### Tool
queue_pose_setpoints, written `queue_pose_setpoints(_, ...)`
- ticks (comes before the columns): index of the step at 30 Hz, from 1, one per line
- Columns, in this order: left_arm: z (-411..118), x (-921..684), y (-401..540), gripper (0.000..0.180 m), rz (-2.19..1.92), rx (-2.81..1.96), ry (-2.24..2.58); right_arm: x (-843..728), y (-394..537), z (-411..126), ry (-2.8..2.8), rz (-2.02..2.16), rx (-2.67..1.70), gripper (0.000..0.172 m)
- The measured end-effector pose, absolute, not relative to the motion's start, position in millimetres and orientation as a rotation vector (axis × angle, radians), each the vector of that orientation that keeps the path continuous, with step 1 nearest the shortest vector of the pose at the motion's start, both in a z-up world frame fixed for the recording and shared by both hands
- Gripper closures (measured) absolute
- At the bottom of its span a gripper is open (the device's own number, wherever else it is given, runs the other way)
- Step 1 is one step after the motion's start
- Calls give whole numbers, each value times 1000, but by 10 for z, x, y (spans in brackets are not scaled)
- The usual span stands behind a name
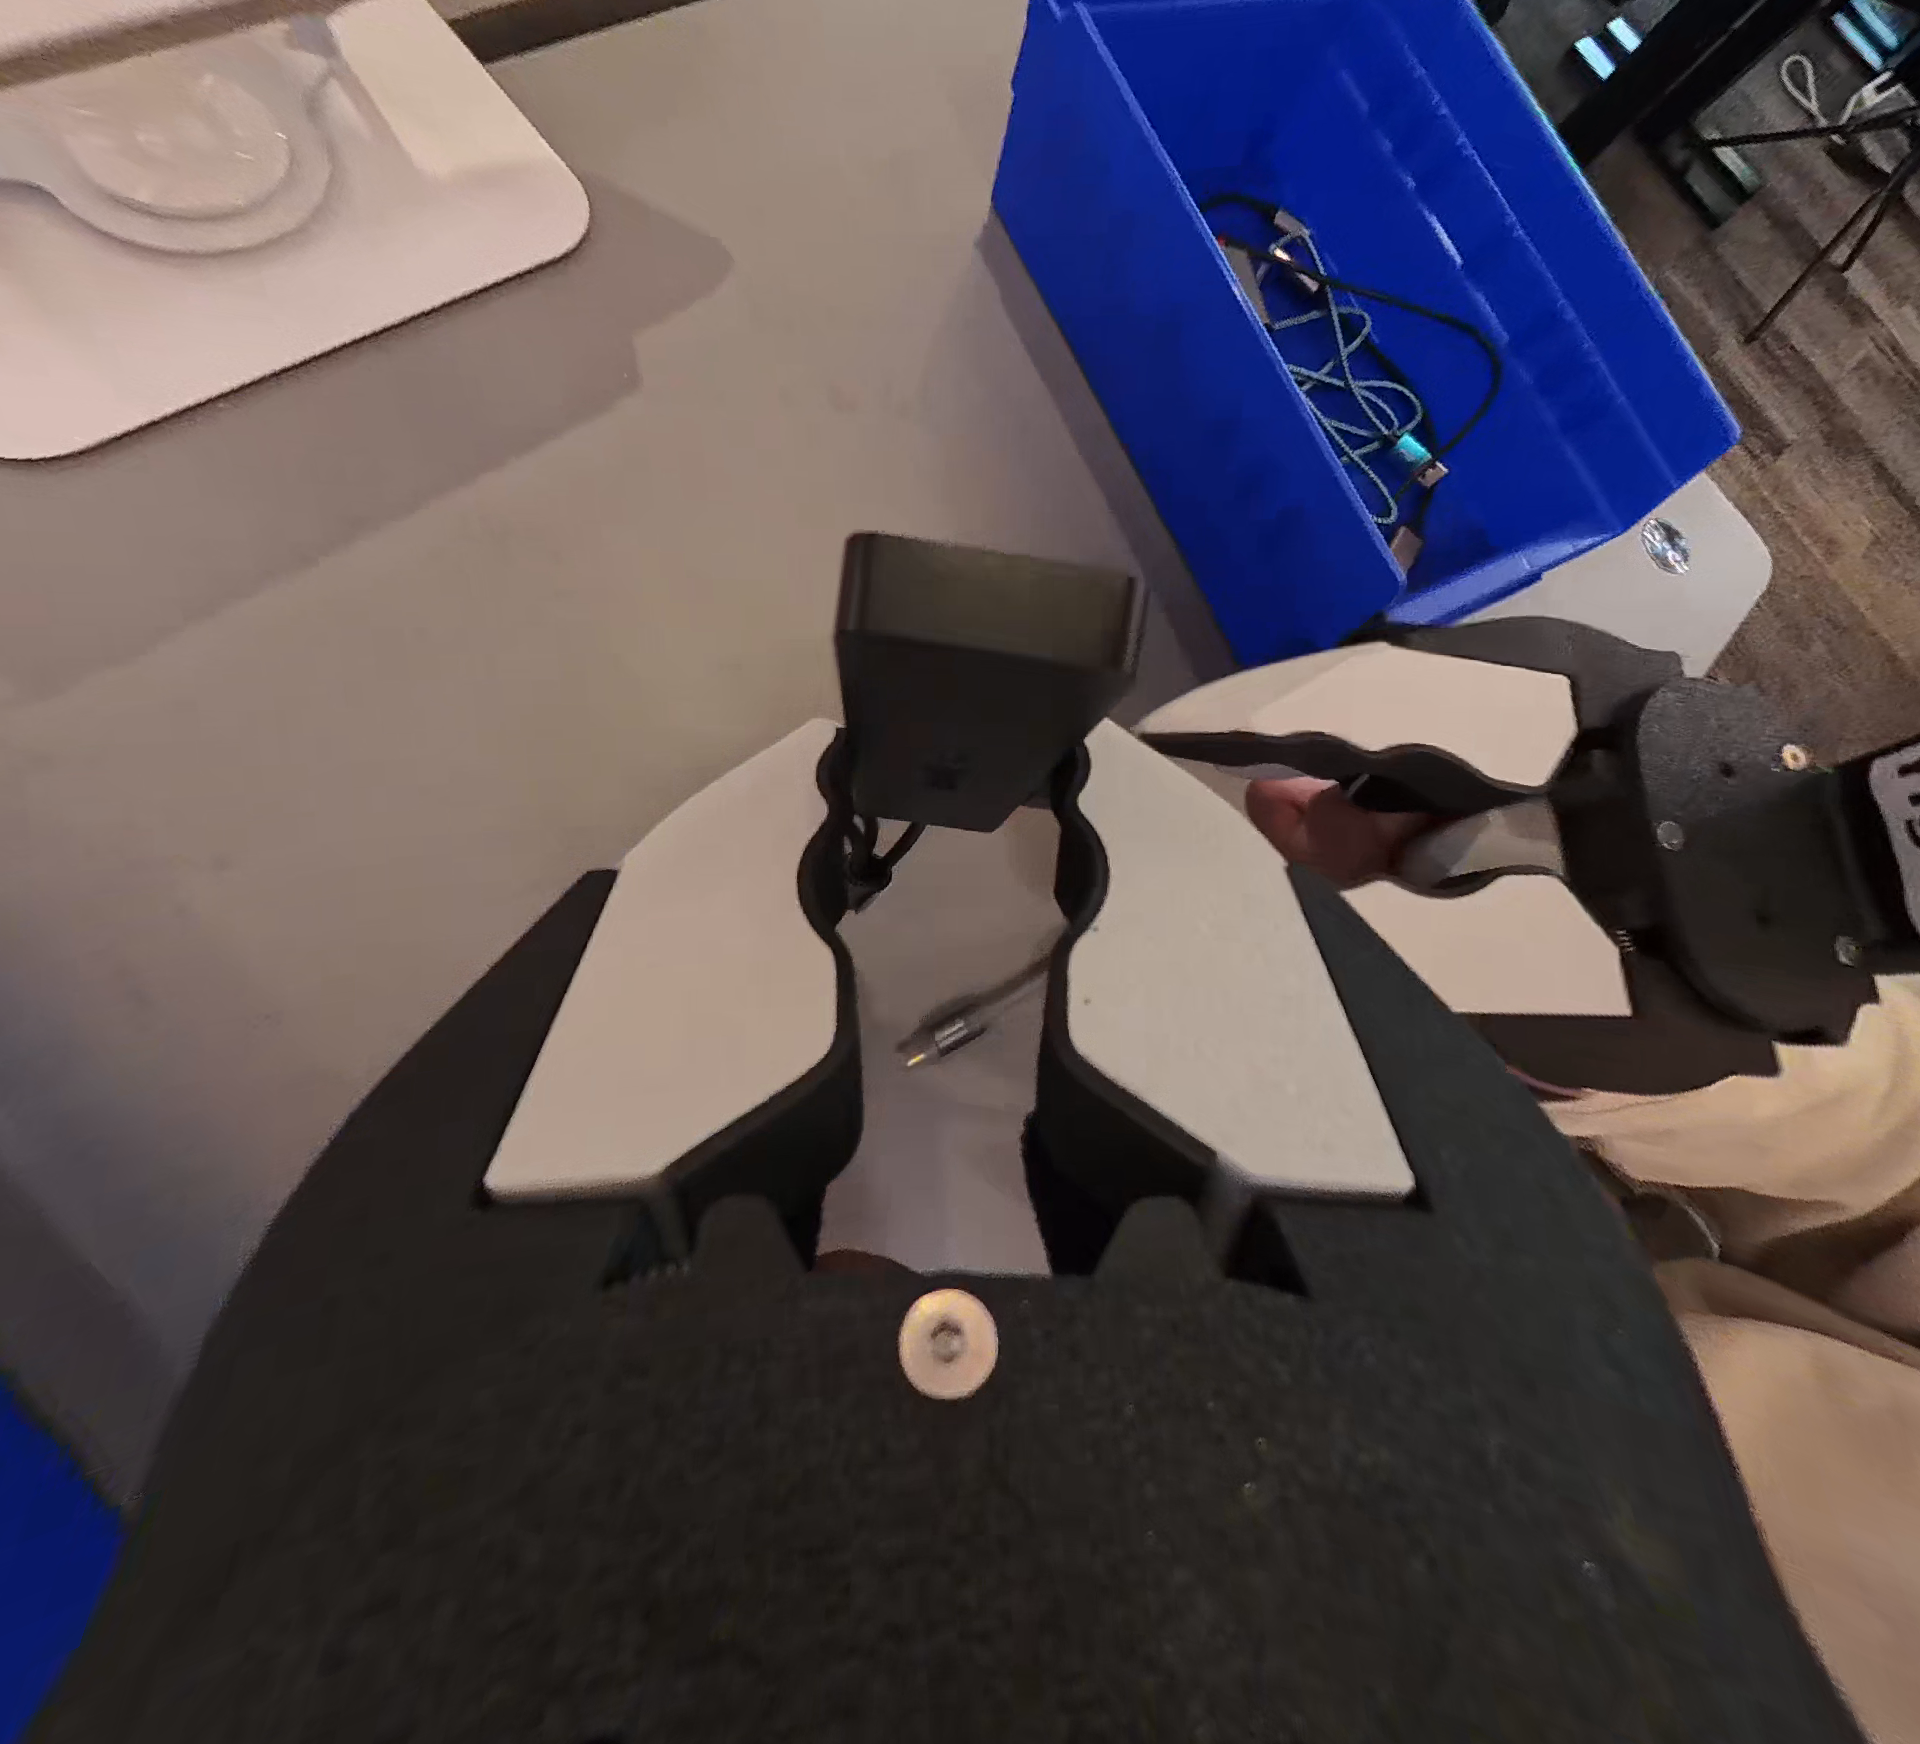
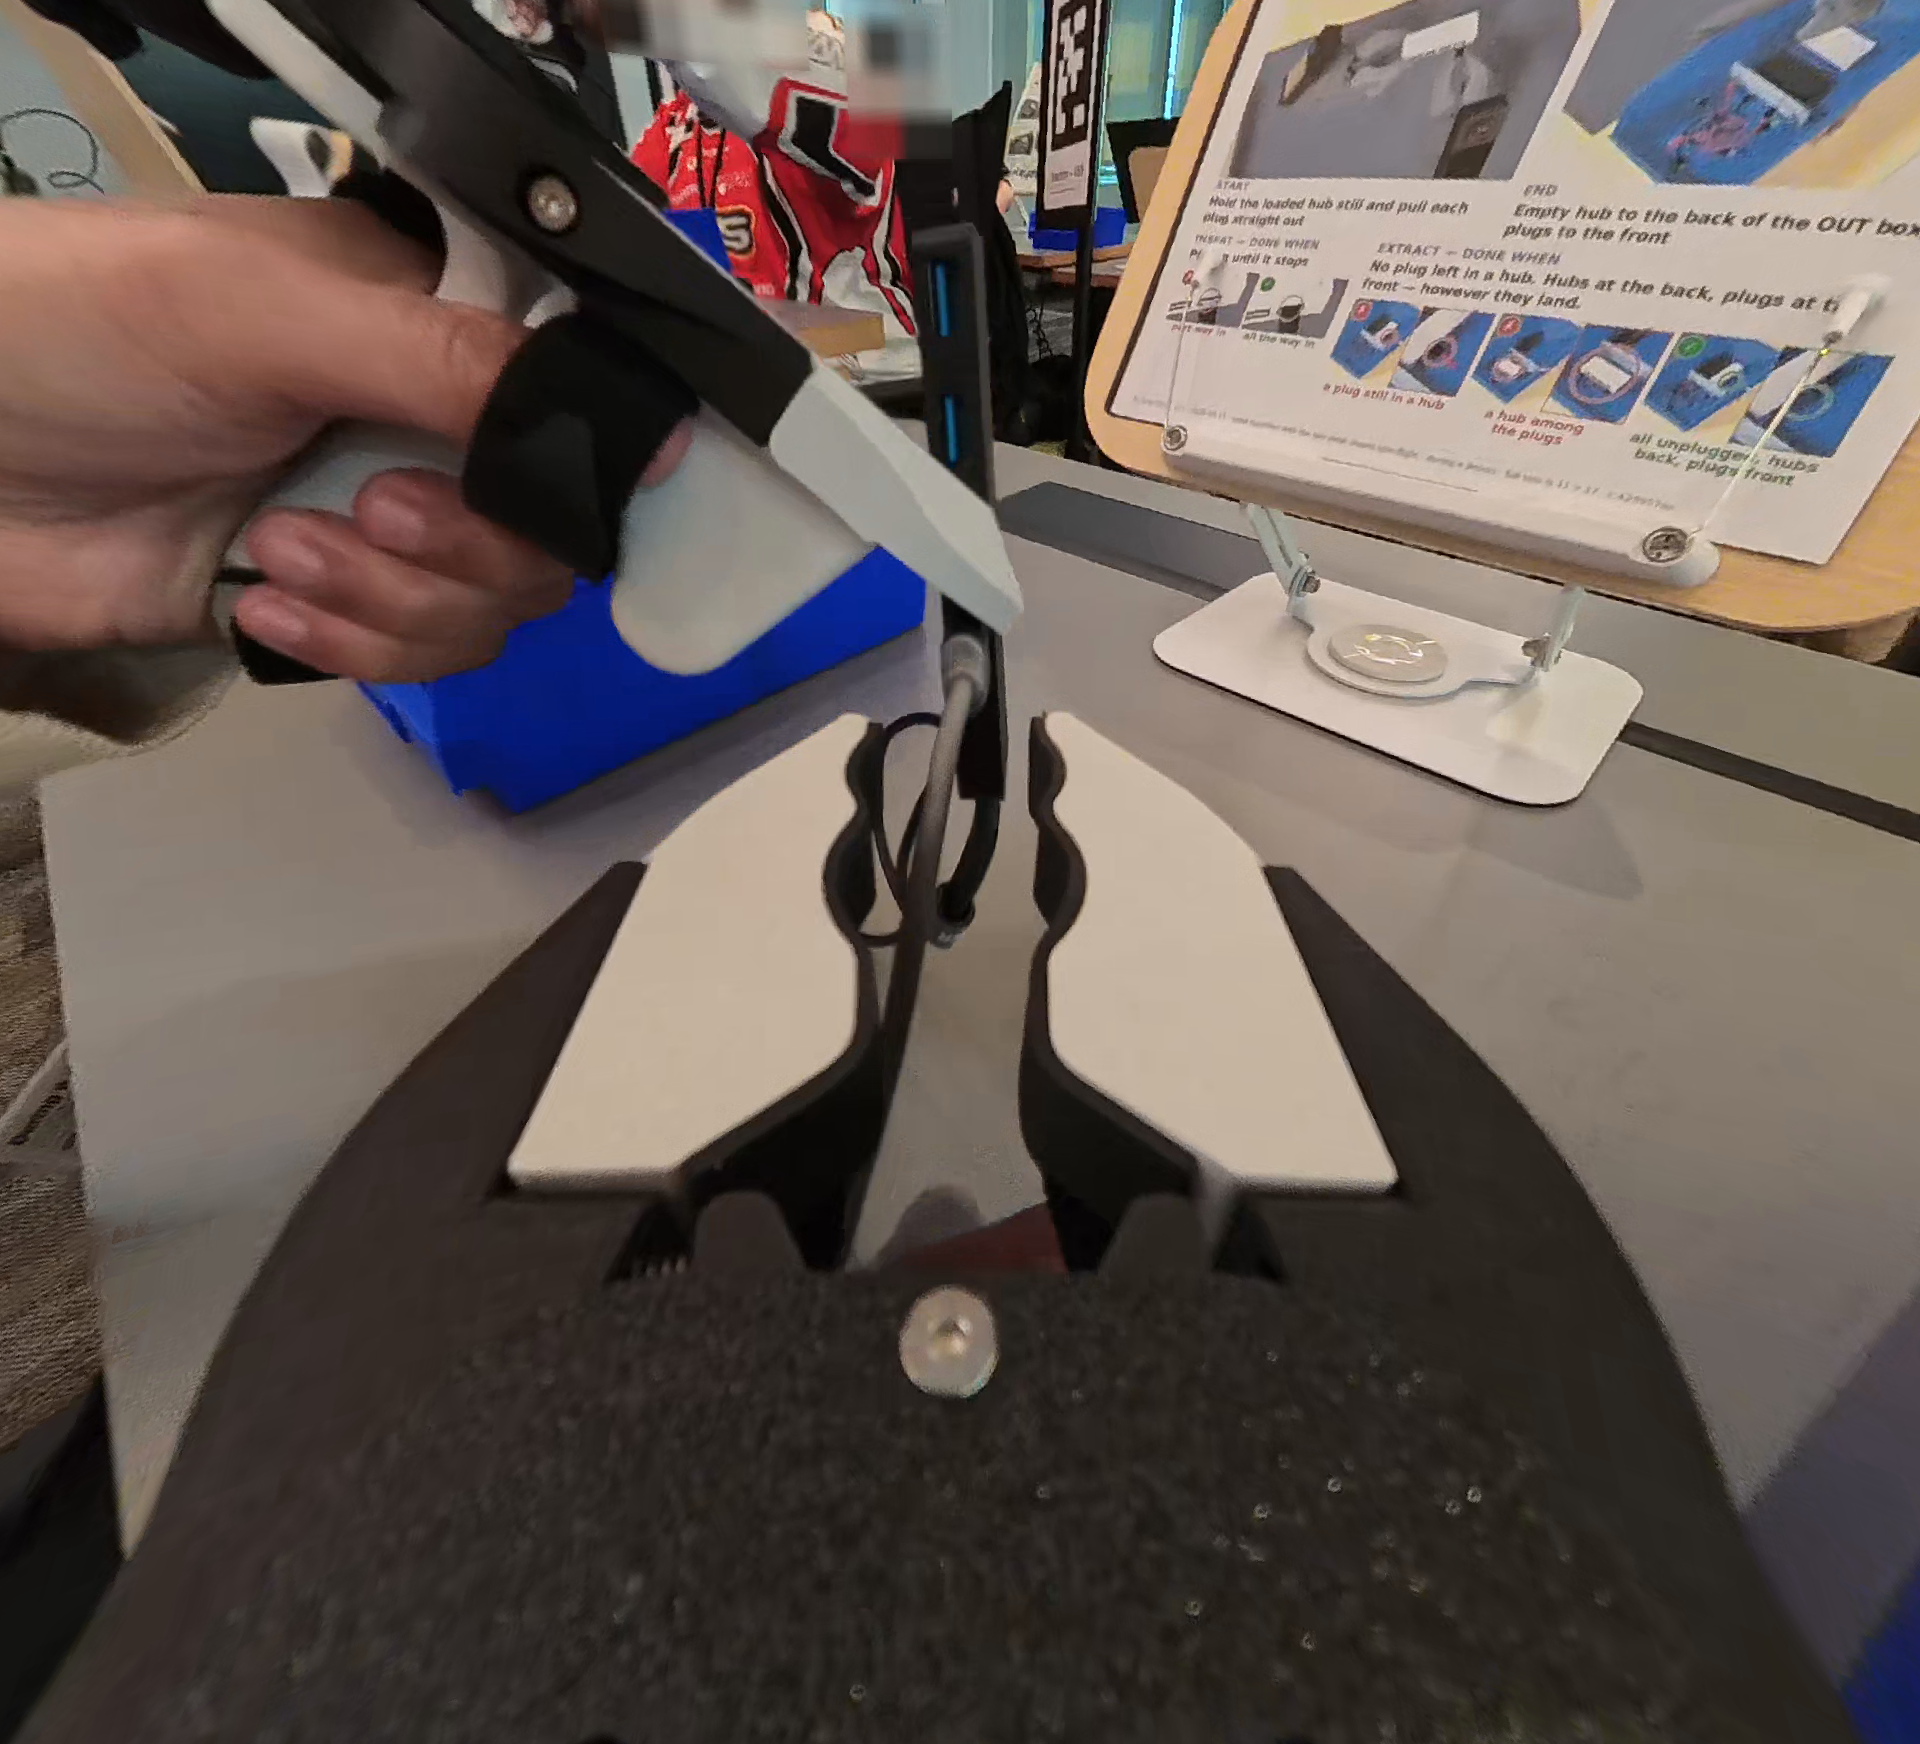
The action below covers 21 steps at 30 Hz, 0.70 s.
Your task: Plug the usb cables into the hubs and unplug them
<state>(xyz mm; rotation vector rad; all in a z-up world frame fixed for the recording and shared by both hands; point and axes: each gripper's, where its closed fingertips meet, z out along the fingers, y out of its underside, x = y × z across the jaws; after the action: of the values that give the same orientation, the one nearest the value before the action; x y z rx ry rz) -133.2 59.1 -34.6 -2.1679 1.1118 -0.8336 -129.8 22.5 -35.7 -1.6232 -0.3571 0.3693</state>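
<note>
My left gripper (image 1: 956, 749) is shut on a black USB hub (image 1: 977, 666) and holds it above the grey table (image 1: 520, 759). In the right wrist view the hub (image 2: 956, 364) stands upright with blue ports showing, and the left gripper (image 2: 935, 551) grips it from the upper left. A grey plug (image 2: 964, 655) sits in the hub's lower port. Its grey cable (image 2: 930, 811) hangs down between my right gripper's fingers. My right gripper (image 2: 951, 738) is open around the cable and the hub's lower end, and its pads do not press on either. The right gripper also shows in the left wrist view (image 1: 1351, 749).
A blue bin (image 1: 1143, 344) with several tangled cables (image 1: 1351, 364) stands at the table's far right edge. Another blue bin (image 2: 623, 707) lies behind the left gripper. An instruction sheet (image 2: 1507, 188) on a white stand (image 2: 1403, 697) is at the back. A loose grey connector (image 1: 940, 1034) lies below the hub.
</note>
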Motion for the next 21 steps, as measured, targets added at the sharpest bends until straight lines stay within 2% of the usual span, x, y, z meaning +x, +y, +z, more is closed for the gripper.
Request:
queue_pose_setpoints(4, -418, -1222, 486, 144, -871, -2171, 1146, -1280, 324, -432, -348, 357, -1650, 149)
queue_pose_setpoints(6, -419, -1194, 474, 144, -864, -2160, 1157, -1241, 339, -451, -339, 341, -1645, 162)
queue_pose_setpoints(11, -411, -1143, 433, 143, -971, -2094, 1198, -1177, 319, -472, -359, 240, -1659, 164)
queue_pose_setpoints(15, -189, -1199, 473, 133, -1157, -1897, 1157, -1128, 328, -508, -338, 291, -1675, 164)
queue_pose_setpoints(21, -169, -1279, 539, 133, -1379, -1596, 1166, -1083, 309, -493, -312, 401, -1670, 164)
